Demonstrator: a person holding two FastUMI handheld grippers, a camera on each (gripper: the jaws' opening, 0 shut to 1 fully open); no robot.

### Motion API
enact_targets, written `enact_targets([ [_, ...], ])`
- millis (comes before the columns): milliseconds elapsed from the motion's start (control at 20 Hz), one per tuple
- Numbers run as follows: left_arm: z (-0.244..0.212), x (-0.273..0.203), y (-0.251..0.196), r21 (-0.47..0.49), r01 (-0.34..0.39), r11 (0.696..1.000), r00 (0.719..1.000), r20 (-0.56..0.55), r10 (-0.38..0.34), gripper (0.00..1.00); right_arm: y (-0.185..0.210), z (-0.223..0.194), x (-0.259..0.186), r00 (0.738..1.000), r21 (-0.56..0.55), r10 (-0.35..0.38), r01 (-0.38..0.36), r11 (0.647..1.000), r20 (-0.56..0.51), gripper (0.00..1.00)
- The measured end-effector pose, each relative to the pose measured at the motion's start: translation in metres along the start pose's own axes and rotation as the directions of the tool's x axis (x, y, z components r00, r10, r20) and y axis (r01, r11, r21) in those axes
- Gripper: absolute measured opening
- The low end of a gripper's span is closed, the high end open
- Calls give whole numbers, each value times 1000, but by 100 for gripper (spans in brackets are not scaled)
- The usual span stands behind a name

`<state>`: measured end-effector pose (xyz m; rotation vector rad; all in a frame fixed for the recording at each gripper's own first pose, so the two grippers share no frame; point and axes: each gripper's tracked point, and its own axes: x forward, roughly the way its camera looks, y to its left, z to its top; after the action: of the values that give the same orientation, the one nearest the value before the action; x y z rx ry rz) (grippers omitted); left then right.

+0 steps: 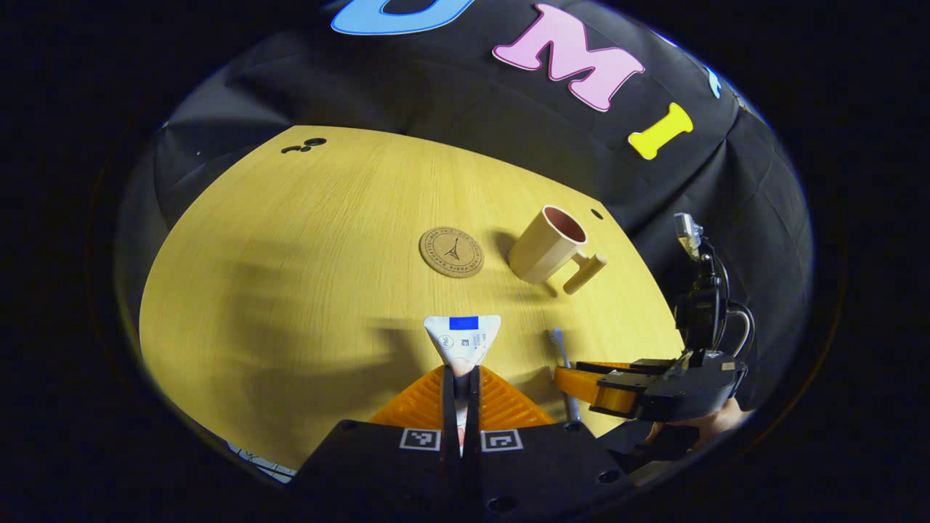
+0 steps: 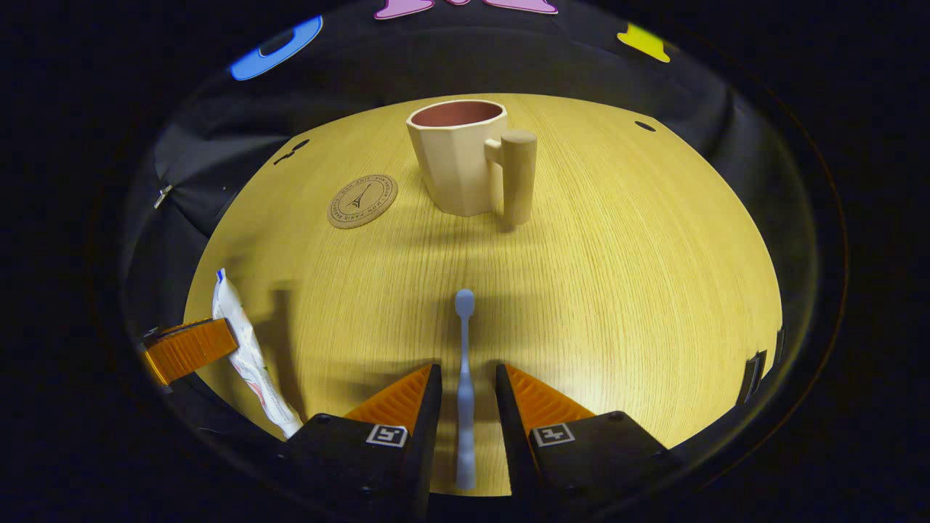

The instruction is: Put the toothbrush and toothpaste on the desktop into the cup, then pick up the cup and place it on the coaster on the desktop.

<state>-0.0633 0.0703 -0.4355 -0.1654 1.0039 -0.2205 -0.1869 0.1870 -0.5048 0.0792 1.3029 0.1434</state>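
My left gripper (image 1: 459, 374) is shut on the white toothpaste tube (image 1: 463, 338), whose flat crimped end points away from me. In the right gripper view the tube (image 2: 247, 349) slants beside one left finger (image 2: 190, 349). My right gripper (image 2: 466, 372) is open, its two fingers on either side of the pale blue toothbrush (image 2: 465, 378), which lies on the table with its head toward the cup. The beige cup (image 2: 458, 156) stands upright with its handle to the right, and the round cork coaster (image 2: 362, 200) lies left of it. The left gripper view shows the cup (image 1: 548, 243), the coaster (image 1: 451, 252), the toothbrush (image 1: 561, 347) and the right gripper (image 1: 574, 374).
The wooden tabletop (image 2: 617, 276) has small dark holes near its far corners (image 2: 644, 126). Black cloth hangs behind and around the table. A hand holds the right gripper at the table's near right edge (image 1: 697, 421).
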Motion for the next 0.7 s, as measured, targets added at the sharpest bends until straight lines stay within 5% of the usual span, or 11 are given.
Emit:
enact_targets([
  [100,4,-3,-4,0,8,1000,1000,10,-8,6,-6,1,-3,999,-14,-28,27,1000,-16,44],
  [200,5,-4,-4,5,4,1000,1000,10,-4,6,-10,-1,-1,998,-17,-42,42,999,-39,17],
  [500,13,-9,-9,14,4,1000,999,42,-4,6,-10,-5,-1,997,74,20,-15,997,-69,4],
  [700,18,-13,-14,25,11,1000,998,62,-12,6,-10,-6,-2,997,120,74,-70,990,-26,6],
])
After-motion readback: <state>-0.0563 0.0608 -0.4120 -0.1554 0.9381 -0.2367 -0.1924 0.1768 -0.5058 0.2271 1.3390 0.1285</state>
